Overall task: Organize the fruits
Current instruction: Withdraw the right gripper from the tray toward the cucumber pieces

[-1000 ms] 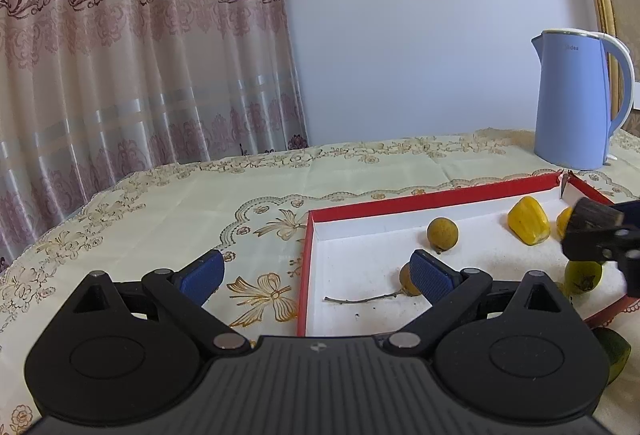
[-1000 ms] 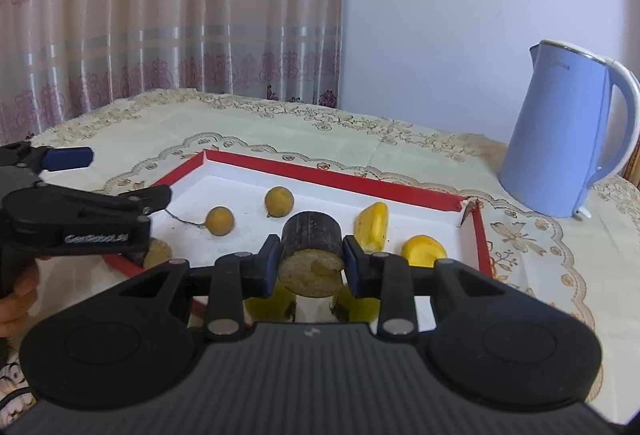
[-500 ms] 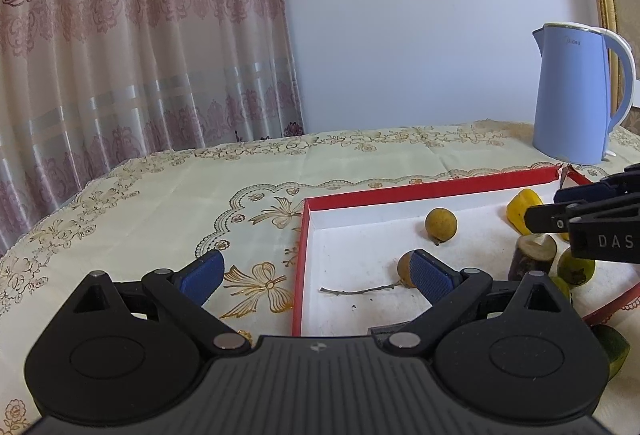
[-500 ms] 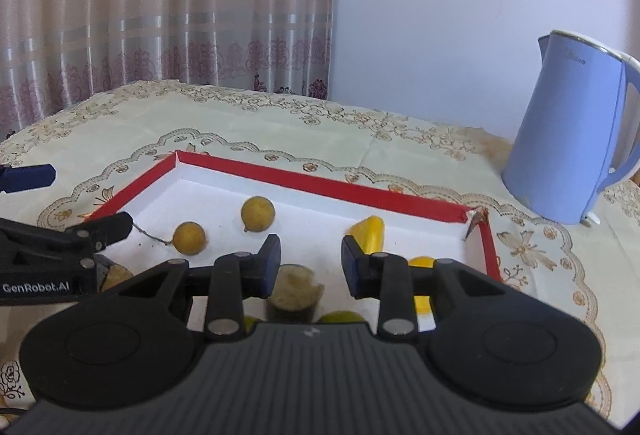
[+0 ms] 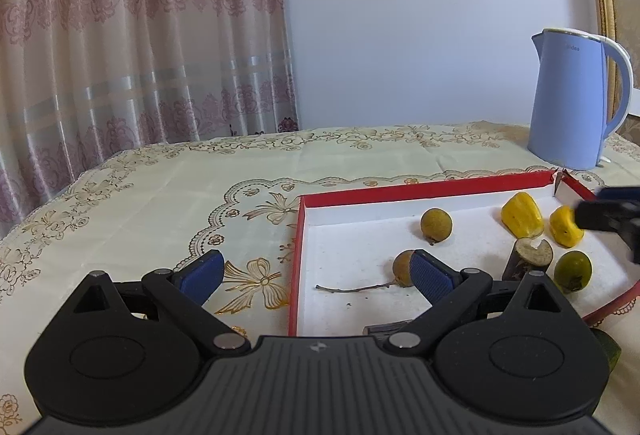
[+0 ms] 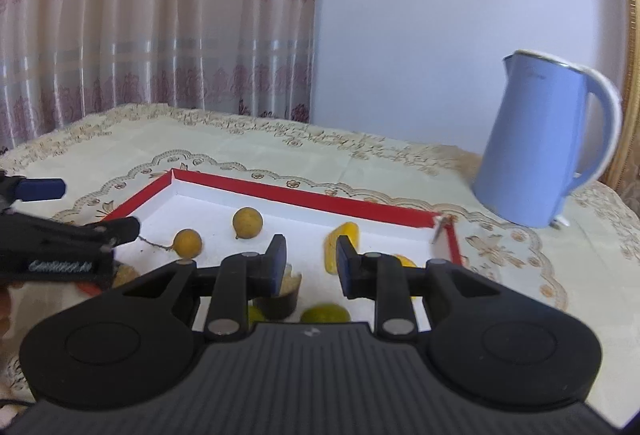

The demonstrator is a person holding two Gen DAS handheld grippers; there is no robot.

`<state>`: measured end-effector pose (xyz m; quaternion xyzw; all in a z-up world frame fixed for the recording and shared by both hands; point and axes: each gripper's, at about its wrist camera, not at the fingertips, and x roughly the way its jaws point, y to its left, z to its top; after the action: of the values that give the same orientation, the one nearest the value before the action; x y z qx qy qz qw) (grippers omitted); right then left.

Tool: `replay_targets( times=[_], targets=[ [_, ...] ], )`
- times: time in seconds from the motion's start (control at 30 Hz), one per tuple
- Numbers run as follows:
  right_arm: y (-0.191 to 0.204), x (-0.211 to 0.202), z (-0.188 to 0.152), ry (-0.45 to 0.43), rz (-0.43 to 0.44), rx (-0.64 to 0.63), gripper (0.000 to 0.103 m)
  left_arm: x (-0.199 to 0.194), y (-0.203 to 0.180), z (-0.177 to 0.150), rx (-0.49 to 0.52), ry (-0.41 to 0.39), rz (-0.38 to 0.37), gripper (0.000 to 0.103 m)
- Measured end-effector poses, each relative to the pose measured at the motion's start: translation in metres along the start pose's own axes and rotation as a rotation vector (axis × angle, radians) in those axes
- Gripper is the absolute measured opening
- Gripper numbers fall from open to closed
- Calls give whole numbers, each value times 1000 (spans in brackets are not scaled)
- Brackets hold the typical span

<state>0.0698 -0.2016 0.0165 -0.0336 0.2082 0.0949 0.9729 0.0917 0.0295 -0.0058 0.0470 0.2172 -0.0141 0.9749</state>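
A white tray with a red rim [image 5: 420, 187] holds two round brown fruits [image 5: 436, 226] [image 5: 402, 267], two yellow pieces [image 5: 522, 221], a green fruit [image 5: 573, 270] and a dark cut chunk [image 5: 528, 261]. My left gripper [image 5: 316, 269] is open wide, straddling the tray's left wall with nothing gripped. In the right wrist view, my right gripper [image 6: 310, 267] hovers over the tray's near side. Its jaws are opening and nothing sits between the pads. The chunk [image 6: 280, 295] lies in the tray just below its left finger.
A blue kettle [image 5: 572, 107] stands on the patterned tablecloth behind the tray's far right corner. A thin twig [image 5: 352, 289] lies in the tray. Another green fruit [image 5: 608, 355] sits outside the tray's near right edge. Curtains hang behind the table.
My right gripper let go of the dark chunk, which now rests in the tray, and drew back from it. The left gripper stayed where it was.
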Motion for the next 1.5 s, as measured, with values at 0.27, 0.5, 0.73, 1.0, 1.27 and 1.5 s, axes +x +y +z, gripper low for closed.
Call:
replay_targets(
  times=[0.27,0.5,0.73,1.0,1.27,1.5],
  targets=[
    [6,-42,-39,35,33,9,40,1,-4,-1,15,2,13,100],
    [21,-40,-57,100,65,-31,39,3,-3,0,4,12,11,100],
    [36,-27,-62,145,57,-103,38,3,-4,-1,9,9,9,100],
    [25,-35,-65,154,-33,-125,32,4,-3,-1,3,15,6,100],
    [16,-48,-67,104,-54,-103,71,5,-3,-2,8,14,7,100],
    [52,-39,-52,95,127,-172,65,4,-3,-1,4,15,14,100]
  ],
)
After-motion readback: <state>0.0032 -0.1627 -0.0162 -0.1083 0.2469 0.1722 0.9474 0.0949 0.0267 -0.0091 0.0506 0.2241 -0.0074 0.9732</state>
